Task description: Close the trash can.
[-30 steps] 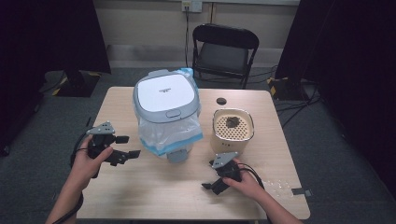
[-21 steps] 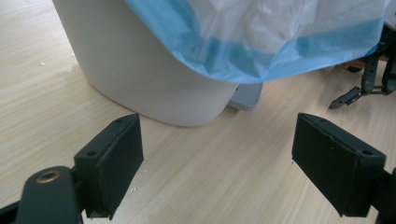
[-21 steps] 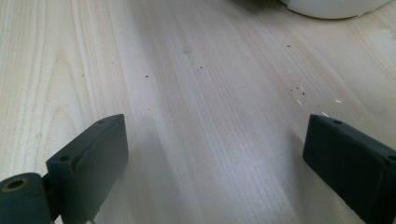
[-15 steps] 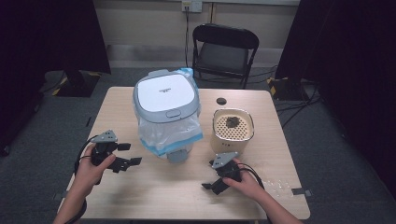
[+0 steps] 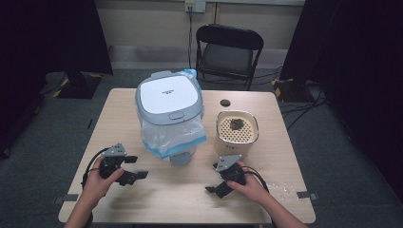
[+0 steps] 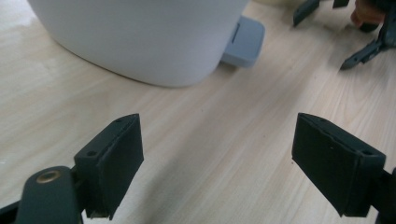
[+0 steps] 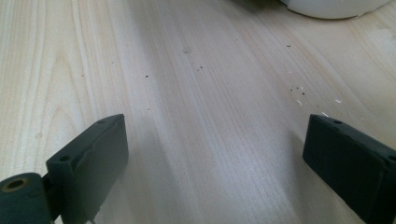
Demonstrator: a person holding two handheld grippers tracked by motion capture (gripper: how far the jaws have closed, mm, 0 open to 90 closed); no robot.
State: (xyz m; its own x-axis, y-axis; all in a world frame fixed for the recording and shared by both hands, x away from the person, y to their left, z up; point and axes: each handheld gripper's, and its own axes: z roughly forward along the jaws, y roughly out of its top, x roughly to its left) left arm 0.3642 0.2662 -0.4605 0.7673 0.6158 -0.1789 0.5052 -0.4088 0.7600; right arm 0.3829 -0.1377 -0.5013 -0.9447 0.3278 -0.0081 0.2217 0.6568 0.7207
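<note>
Both of my grippers have their jaws spread wide, with only bare wood between the pads.

1. Left gripper (image 5: 135,167): I hold it low over the near-left part of the table (image 5: 114,102), jaws pointing toward the middle. In the left gripper view its fingers (image 6: 114,156) stand well apart and pinch nothing. Ahead of them sits the rounded white base of the bin (image 6: 140,37), with its grey foot pedal (image 6: 243,41) jutting out at table level. Neither pad touches the bin.

2. Right gripper (image 5: 215,190): I hold it at the near-right part of the table, just in front of the cream basket (image 5: 237,140), jaws pointing toward the left. In the right gripper view its fingers (image 7: 91,161) are likewise spread, with nothing pinched. Small dark crumbs (image 7: 198,68) lie scattered on the wood ahead of them.

3. Bin (image 5: 168,116): it stands upright at the table's centre, lid closed. A clear plastic liner with a blue edge (image 5: 173,137) hangs out from under the lid and drapes down the front. The pedal faces my side of the table.

4. Cream basket: it stands just to the right of the bin, apart from it, with a perforated top and a dark clump (image 5: 236,124) at its middle. A small black disc (image 5: 225,102) lies behind it on the table.

5. Beyond the far edge stands a black folding chair (image 5: 228,52).
</note>
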